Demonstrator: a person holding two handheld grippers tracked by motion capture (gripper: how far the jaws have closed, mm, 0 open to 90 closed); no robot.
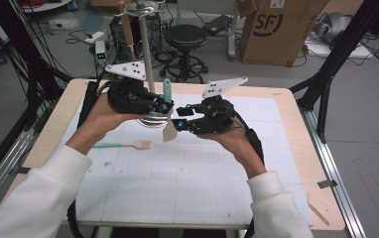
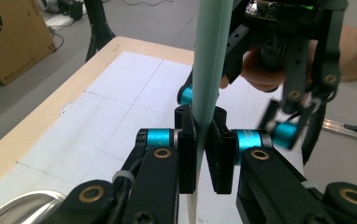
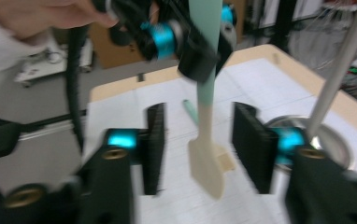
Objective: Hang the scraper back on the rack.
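Working over the gridded white mat (image 1: 187,183) on the wooden table (image 1: 296,148), both my hands raised above its far half, near the steel stand: its round base (image 1: 150,120) sits on the mat and its pole (image 1: 147,54) rises behind my left hand.

Left gripper (image 1: 163,105): jaws clamped on the mint-green handle of the spatula (image 1: 168,113). In the left gripper view the pads pinch the handle from both sides, the spatula (image 2: 209,70) running straight up between them.

Spatula's long axis: near vertical. Handle up, pale flat blade hanging down, clear of the mat. That is the relation everything turns on.

Right gripper (image 1: 179,124): jaws parted, nothing pressed. In the right gripper view the blade of the spatula (image 3: 207,163) hangs between my two open pads without touching either, left gripper (image 3: 200,51) gripping the handle just above. So the right gripper sits just beside and below the left one's hold, at blade level, with the blade already inside its span.

Judgement: only the left hand bears the tool now. Whatever comes next, re-grip or carry to the stand, it goes by that upright axis; the right jaws face the blade's edges, not its flat.

A second spatula (image 1: 123,145) lies flat on the mat near my left wrist, long axis across the table, well apart from both grippers. A small wooden stick (image 1: 318,212) lies at the near right corner.
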